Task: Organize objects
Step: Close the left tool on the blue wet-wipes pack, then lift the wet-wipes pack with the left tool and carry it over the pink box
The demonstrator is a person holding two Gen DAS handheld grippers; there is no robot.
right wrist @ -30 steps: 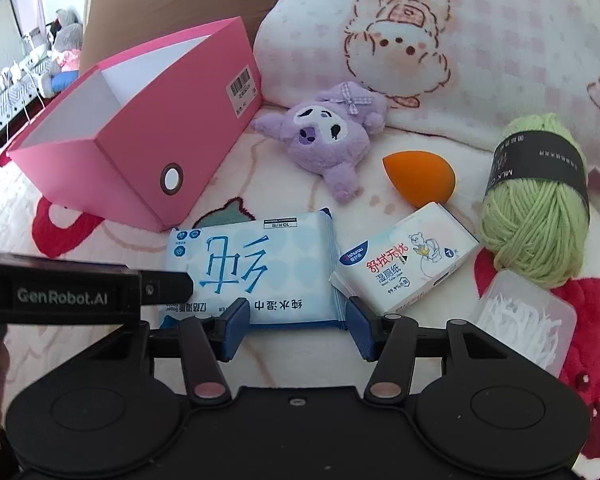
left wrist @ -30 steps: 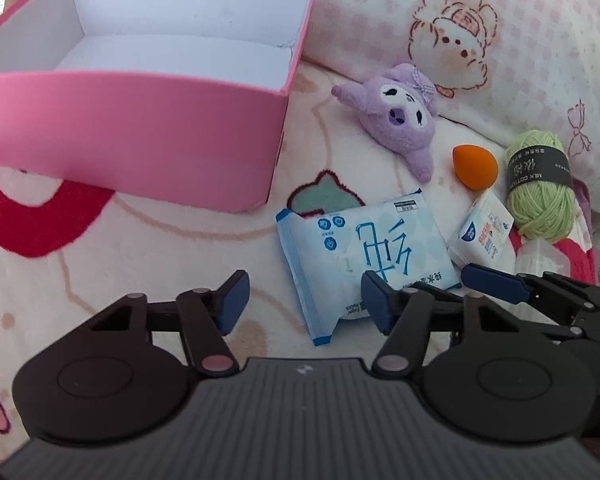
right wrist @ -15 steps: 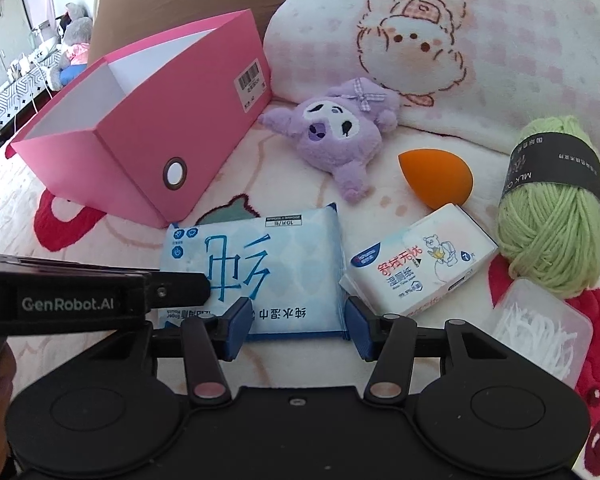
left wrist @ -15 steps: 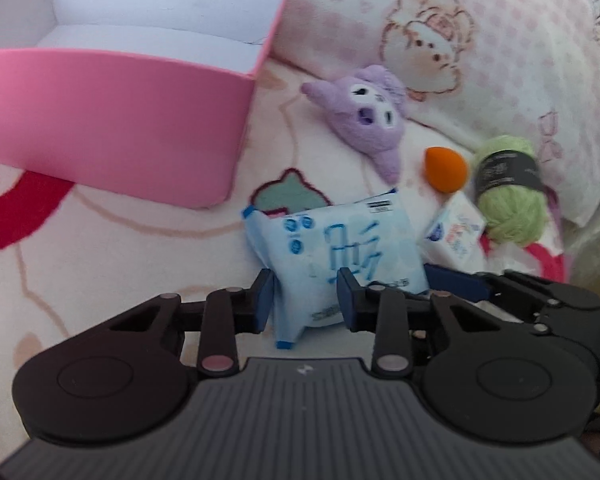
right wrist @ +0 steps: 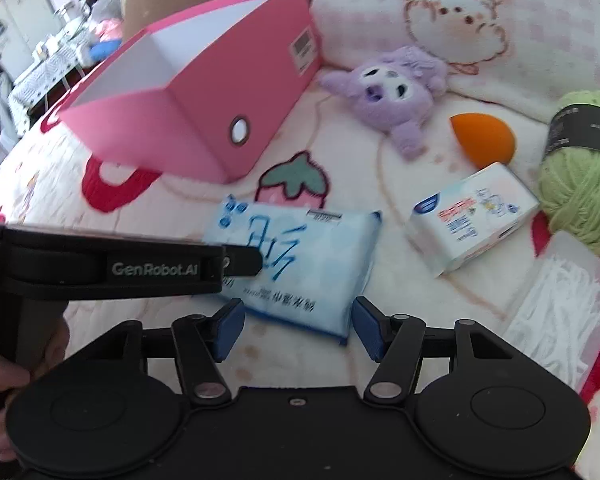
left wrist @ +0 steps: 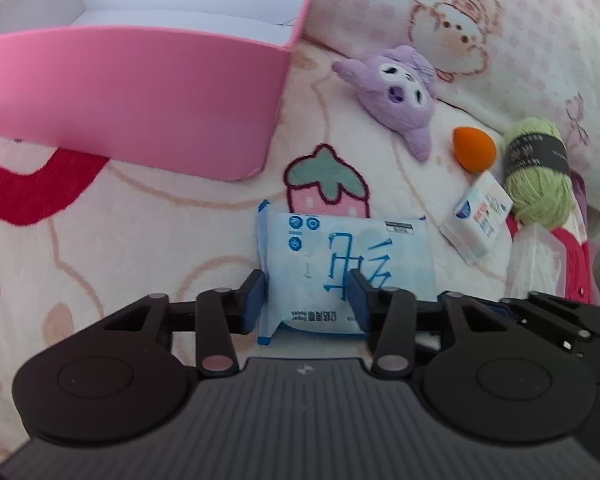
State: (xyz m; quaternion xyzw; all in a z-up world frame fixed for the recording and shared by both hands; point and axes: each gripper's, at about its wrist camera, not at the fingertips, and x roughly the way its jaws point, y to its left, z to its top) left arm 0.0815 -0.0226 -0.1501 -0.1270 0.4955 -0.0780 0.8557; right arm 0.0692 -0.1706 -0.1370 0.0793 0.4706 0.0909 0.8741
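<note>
Counted across both views, there is one of each thing and two grippers. One pink box (left wrist: 140, 92) stands open-topped on the blanket (left wrist: 100, 260). In front of its near corner lies one blue wipes pack (left wrist: 380, 248), just past a printed strawberry. To the right of the box come one purple plush (left wrist: 400, 88), one orange sponge (left wrist: 474, 148), one small tissue pack (left wrist: 478, 216), one green yarn ball (left wrist: 536, 176) and, farthest from the box, one clear case (right wrist: 560, 304). The left gripper (left wrist: 308, 300) clamps the left part of the wipes pack, with both pads against the wrapper, though its jaws have just eased wider. The right gripper (right wrist: 298, 320) stands released. Its jaws have just been opening, and the near corner of the pack lies between the pads without touching them. The right wrist view alone shows the round hole in the end of the box, the label on its side, the white sticks inside the clear case (only a pale blur from the left) and a hand (right wrist: 4, 376) at the lower left edge. The left wrist view alone shows the white floor of the box.
</note>
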